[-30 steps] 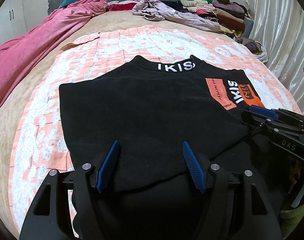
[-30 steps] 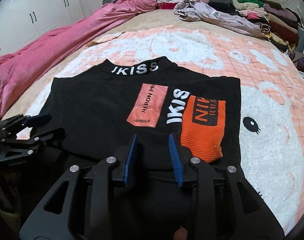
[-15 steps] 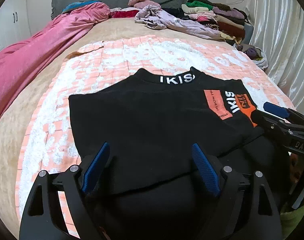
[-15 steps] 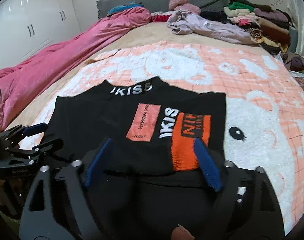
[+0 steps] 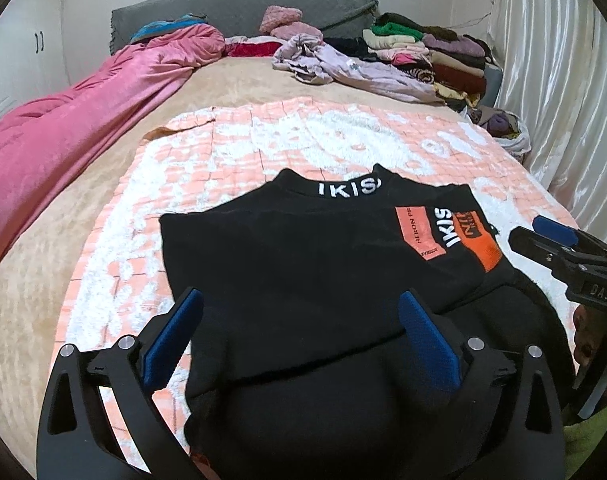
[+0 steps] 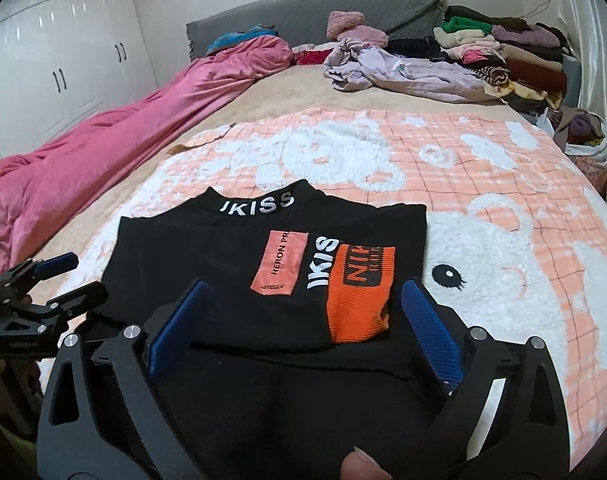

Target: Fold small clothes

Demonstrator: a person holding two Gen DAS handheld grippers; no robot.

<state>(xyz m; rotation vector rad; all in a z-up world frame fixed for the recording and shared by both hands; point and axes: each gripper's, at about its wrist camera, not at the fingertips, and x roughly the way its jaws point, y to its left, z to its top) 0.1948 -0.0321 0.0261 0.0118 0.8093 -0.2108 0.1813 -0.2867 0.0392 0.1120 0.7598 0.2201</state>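
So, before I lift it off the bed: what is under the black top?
The black top lies folded on the orange and white blanket, which shows around its far and side edges. Anything between its folded layers or beneath its middle is covered and cannot be seen.

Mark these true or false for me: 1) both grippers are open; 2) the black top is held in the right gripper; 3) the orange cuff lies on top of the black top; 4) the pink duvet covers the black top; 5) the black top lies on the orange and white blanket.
1) True. The left gripper and right gripper both stand wide; their jaws have just been opening, nothing pinched.
2) False. The black top lies loose on the bed; no pad presses on it.
3) True. The orange cuff rests on its front, beside the lettering.
4) False. The pink duvet lies apart, along the bed's edge.
5) True. The orange and white blanket is under it.
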